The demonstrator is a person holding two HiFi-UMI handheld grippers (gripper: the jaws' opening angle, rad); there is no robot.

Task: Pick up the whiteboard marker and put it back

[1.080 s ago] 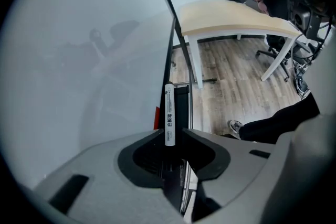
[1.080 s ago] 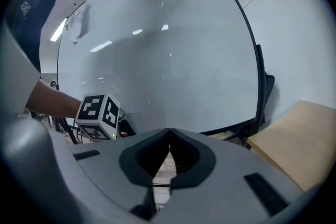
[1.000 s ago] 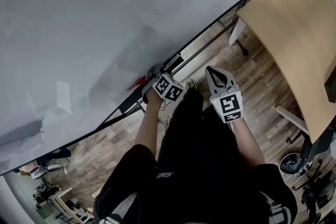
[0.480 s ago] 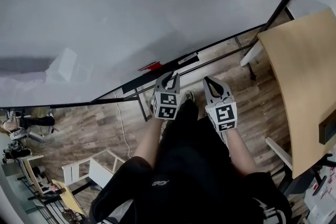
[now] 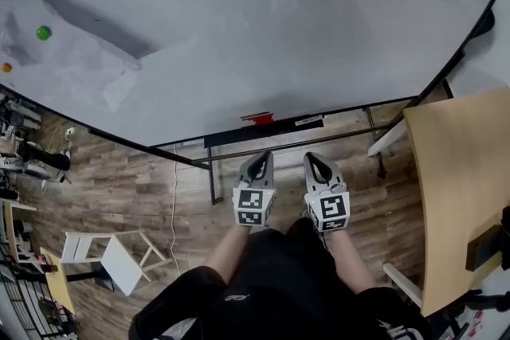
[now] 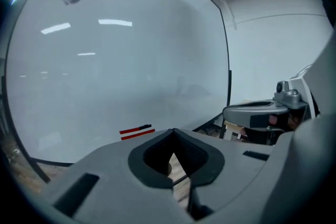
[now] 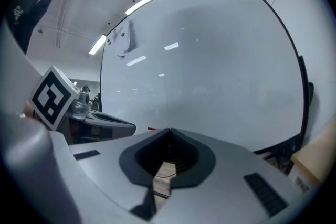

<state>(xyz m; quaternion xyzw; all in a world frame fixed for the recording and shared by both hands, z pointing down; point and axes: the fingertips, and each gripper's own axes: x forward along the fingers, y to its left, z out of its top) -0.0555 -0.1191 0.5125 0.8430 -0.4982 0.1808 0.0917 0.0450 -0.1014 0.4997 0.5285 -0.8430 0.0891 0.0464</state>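
We judge the task apparently complete: the slim red whiteboard marker (image 5: 256, 119), seemingly, lies on the long black whiteboard ledge (image 5: 303, 123). The left gripper (image 5: 259, 158) and right gripper (image 5: 313, 159) are both closed and empty.

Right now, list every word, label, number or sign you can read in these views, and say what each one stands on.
No text here can be read.
Not letters: the black-and-white square patterns on the left cube and the right cube.
Too small to read: the white label on the whiteboard ledge.
Too small to read: the white print on the person's black clothing.
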